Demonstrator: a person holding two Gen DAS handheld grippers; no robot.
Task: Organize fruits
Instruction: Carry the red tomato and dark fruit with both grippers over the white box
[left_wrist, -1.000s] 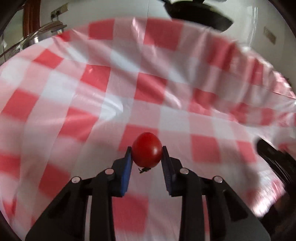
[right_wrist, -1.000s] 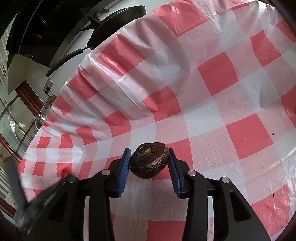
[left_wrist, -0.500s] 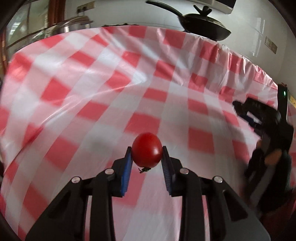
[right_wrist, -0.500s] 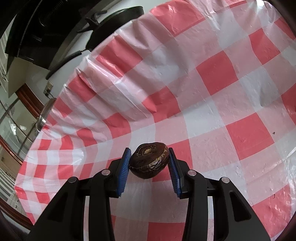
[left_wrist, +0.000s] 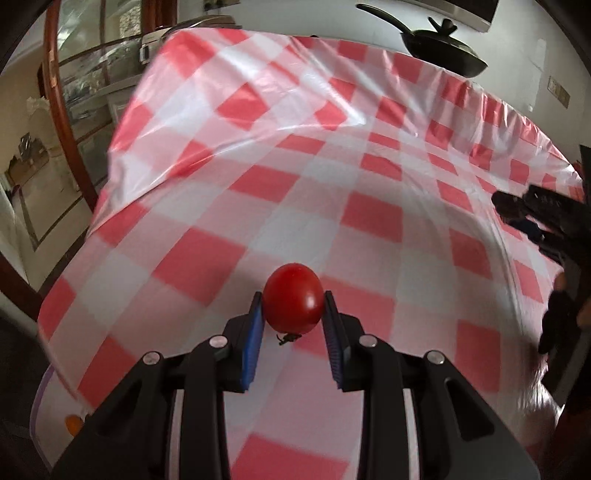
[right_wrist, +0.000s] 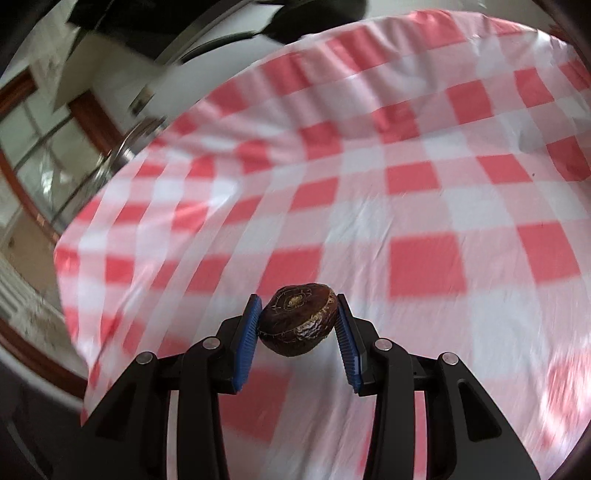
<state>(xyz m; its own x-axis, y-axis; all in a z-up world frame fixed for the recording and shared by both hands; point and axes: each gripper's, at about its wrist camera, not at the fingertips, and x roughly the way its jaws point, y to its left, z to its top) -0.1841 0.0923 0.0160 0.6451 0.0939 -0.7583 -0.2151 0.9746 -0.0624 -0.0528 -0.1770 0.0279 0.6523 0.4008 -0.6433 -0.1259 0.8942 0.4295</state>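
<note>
My left gripper (left_wrist: 293, 301) is shut on a small red tomato (left_wrist: 293, 297), its dry stem hanging below, held above the red and white checked tablecloth (left_wrist: 258, 184). In the right wrist view my right gripper (right_wrist: 298, 317) is shut on a dark brown wrinkled round fruit (right_wrist: 298, 319), also carried above the cloth (right_wrist: 424, 258). The right gripper (left_wrist: 535, 221) shows as a dark blurred shape at the right edge of the left wrist view, with a hand (left_wrist: 565, 317) below it.
A black lidded pan (left_wrist: 439, 48) sits beyond the table's far edge. The table's left edge (left_wrist: 110, 173) drops toward a wood-framed glass cabinet (left_wrist: 74, 110). A small orange thing (left_wrist: 74, 424) lies at a pale rim at the lower left.
Both grippers have swept across the table with their fruits still held. The left view now reaches the table's left edge; the right view, steady until half a second ago, has swung and blurred.
</note>
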